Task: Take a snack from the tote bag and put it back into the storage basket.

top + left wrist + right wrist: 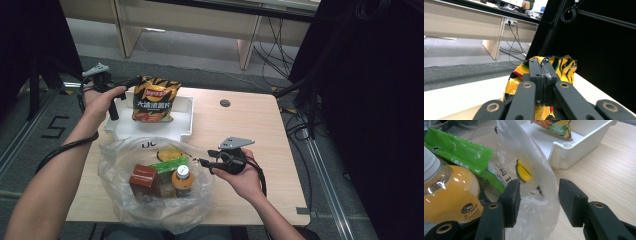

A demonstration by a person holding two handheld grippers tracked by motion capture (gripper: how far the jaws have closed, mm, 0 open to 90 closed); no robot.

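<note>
Orange and black foil fills the space past my left gripper (541,67): its jaws are clamped tight on the top edge of the chip bag (155,98), pressed together with the crinkled seal pinched between them. In the high view the bag hangs upright from that grip over the white tray (186,120), its lower end down inside the tray, near the far left part of the wooden table (240,130). My left hand (102,100) sits just left of the bag, so the bag lies to the right of the gripper and slightly below it.

My right gripper (539,195) stands half open, its two black pads apart. Between them lies a fold of the clear plastic bag (150,200); I cannot tell whether the left pad touches the film, and the right pad stands clear of it. In the high view that gripper points left at the bag's right edge, with my right hand (240,175) behind it.

Inside the plastic bag I see an orange drink bottle (449,192) with a white cap, just left of my right gripper, a green packet (461,152) lying above it, and a brown-red box (143,178) farther left. The plastic bag sits at the near edge of the table, just in front of the tray.
</note>
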